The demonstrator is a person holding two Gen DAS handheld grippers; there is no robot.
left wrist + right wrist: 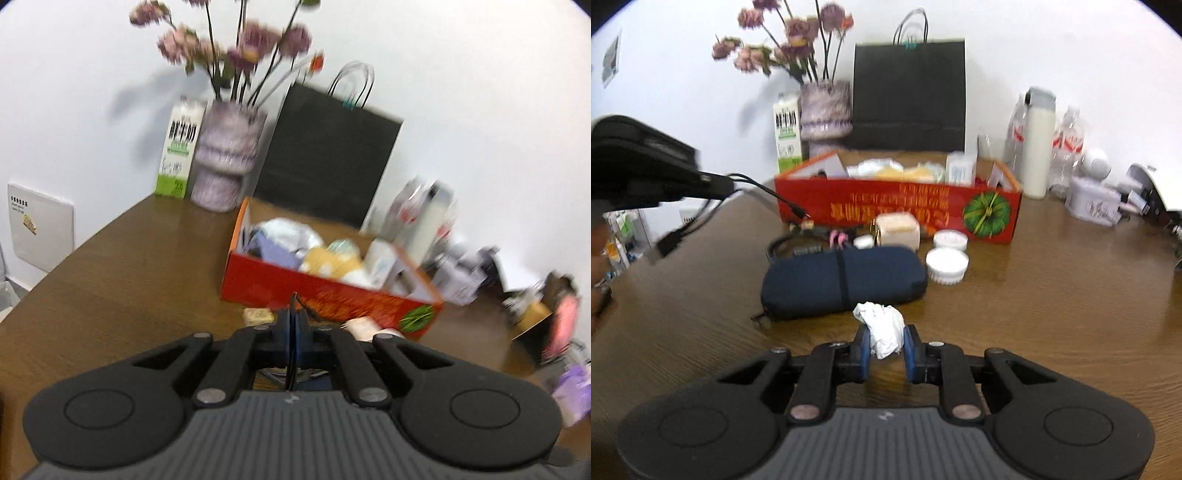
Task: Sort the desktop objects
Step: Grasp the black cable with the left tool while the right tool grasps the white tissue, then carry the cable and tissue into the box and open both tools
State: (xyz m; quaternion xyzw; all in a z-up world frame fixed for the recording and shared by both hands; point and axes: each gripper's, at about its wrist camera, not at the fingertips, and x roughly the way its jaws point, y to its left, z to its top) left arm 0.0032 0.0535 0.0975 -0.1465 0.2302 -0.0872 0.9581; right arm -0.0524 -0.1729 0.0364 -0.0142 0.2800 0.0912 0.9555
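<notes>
My left gripper is shut on a thin black cable in front of the red cardboard box, which holds several items. From the right wrist view the left gripper hangs above the table at the left, and the cable trails from it with plugs dangling. My right gripper is shut on a crumpled white tissue, low over the wooden table. Just beyond it lies a dark blue pouch. Two white lidded jars, a beige packet and coiled cables lie before the red box.
Behind the box stand a black paper bag, a vase of flowers and a milk carton. Bottles and small white devices crowd the right back. The table edge runs along the left.
</notes>
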